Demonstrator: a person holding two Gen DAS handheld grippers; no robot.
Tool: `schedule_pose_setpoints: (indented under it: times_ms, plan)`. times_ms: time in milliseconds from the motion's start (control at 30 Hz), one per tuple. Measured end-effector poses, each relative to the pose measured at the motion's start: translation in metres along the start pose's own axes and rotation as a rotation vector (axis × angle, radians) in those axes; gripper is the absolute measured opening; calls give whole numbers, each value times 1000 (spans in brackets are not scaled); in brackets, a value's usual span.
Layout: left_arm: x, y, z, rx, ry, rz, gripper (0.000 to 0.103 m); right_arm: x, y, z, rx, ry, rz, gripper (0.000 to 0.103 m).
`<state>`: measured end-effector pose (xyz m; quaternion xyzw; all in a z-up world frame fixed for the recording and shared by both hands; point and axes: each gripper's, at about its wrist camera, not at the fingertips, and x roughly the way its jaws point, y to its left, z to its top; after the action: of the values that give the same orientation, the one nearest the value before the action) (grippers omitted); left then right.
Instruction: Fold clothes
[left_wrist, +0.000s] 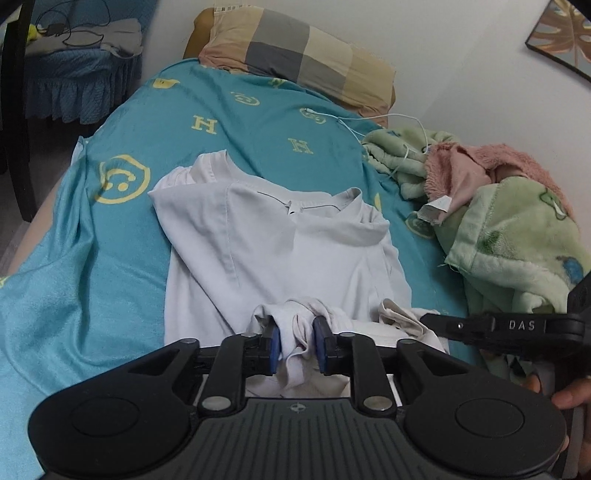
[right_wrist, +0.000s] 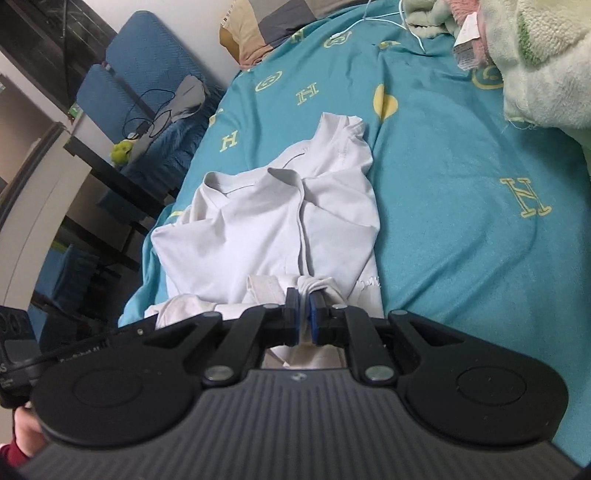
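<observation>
Blanket (left_wrist: 517, 236) lies beside shirt (left_wrist: 273, 251) on bedsheet (left_wrist: 92, 277).

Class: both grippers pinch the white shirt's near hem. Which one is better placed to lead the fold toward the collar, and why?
Neither clearly. The left gripper and right gripper both clamp bunched hem of the white shirt, side by side. The right looks shut tighter, so perhaps it leads; both should move together.
</observation>
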<state>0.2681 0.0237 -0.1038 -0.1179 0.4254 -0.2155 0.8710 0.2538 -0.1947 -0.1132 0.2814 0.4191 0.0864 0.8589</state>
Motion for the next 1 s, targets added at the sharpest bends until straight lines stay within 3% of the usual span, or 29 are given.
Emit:
schedule_pose_setpoints:
  times_ms: [33, 100, 167, 233, 367, 500, 633, 733, 800, 867, 1000]
  plan:
    - [-7, -1, -2, 5, -10, 3, 27, -3, 0, 0, 9, -3, 11, 12]
    - [-21, -3, -8, 10, -32, 17, 46, -11, 3, 0, 19, -15, 32, 18]
    - [-35, -2, -18, 6, -35, 39, 51, -25, 7, -4, 24, -47, 47, 42]
    - [-46, 1, -28, -9, -31, 55, 51, -41, 10, -10, 27, -77, 57, 52]
    - [-55, 2, -42, -2, 8, 68, 51, -68, 11, -26, 32, -91, 37, 52]
    - [-49, -1, -48, 15, 25, 56, 51, -73, 0, -42, 33, -56, -48, 52]
    - [-29, 4, -54, -21, 67, 24, 46, -54, -13, -44, 53, -5, -81, 51]
    - [-21, 5, -56, -19, 63, 37, 26, -40, -11, -44, 17, -4, -96, 48]
    - [-24, 7, -54, -30, 48, 39, 4, -30, -11, -44, 15, 11, -77, 37]
    - [-32, 11, -51, -52, 25, 41, 3, -25, -9, -44, 2, 18, -73, 14]
    - [-60, 19, -42, -106, -23, 42, 3, -33, -1, -46, -25, -16, -80, 8]
